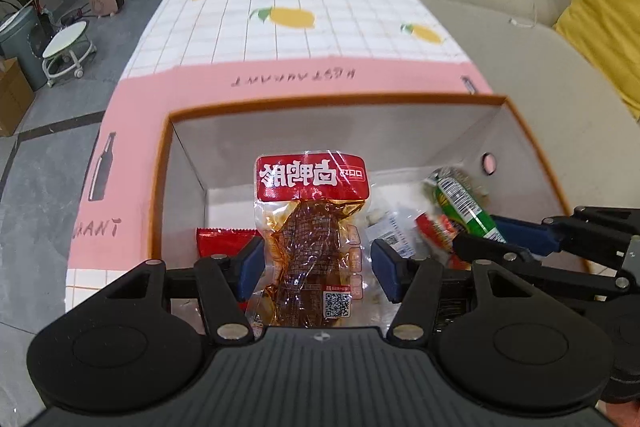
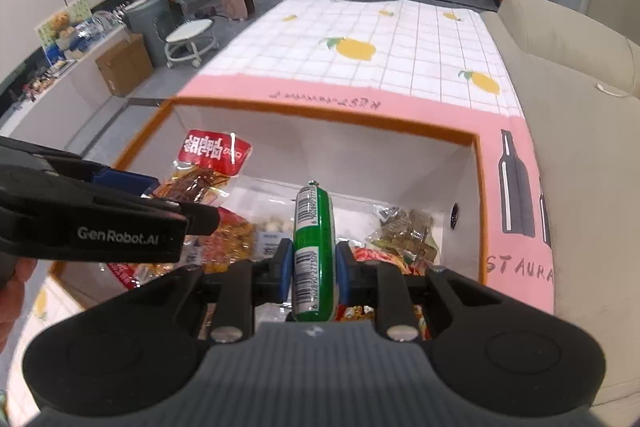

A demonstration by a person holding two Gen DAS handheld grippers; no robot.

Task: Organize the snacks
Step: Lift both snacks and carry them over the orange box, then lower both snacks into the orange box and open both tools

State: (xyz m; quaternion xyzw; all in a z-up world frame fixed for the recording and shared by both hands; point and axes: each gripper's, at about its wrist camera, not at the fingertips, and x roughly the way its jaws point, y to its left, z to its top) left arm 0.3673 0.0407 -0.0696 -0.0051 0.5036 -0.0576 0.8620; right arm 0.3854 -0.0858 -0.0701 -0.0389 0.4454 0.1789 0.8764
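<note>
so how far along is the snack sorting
Done: several packets already lie in the orange-rimmed box. In hand: the left tool holds a clear meat snack pack with a red header, and the right tool is shut on a green sausage, both over the box. Left: releasing both inside.

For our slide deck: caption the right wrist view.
Right gripper holds a green sausage over the snack box.

Tablecloth (image 1: 280,39) under orange-rimmed box (image 1: 160,187)
</note>
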